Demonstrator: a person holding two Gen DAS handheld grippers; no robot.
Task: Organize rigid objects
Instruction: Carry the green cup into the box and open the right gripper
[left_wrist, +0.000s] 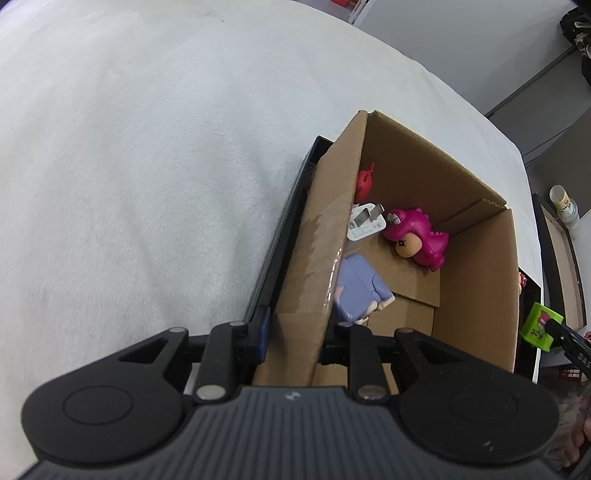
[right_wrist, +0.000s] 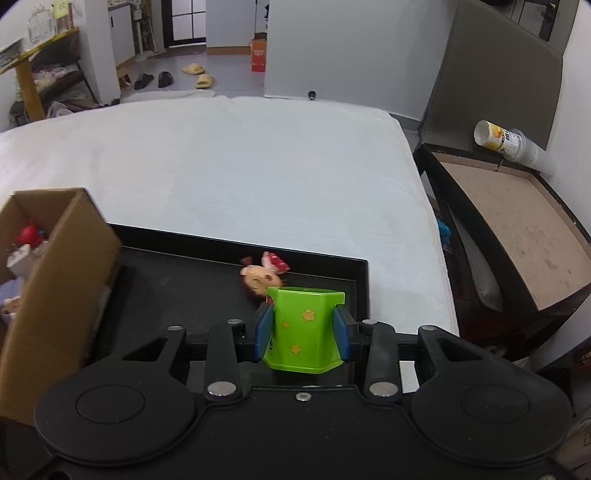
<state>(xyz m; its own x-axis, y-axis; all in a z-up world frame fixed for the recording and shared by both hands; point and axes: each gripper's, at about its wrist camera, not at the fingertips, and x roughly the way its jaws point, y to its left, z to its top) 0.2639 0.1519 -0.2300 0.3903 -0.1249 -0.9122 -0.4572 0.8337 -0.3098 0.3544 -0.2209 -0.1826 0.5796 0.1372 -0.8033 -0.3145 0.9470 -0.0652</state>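
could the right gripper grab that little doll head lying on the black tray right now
Probably not yet: the right gripper is shut on the green cup, which fills its jaws. The doll head lies just beyond, unblocked.

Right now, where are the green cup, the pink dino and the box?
green cup (right_wrist: 304, 332), right wrist view, front wall
pink dino (left_wrist: 417, 238), left wrist view, its body
box (left_wrist: 476, 273), left wrist view, inner right wall
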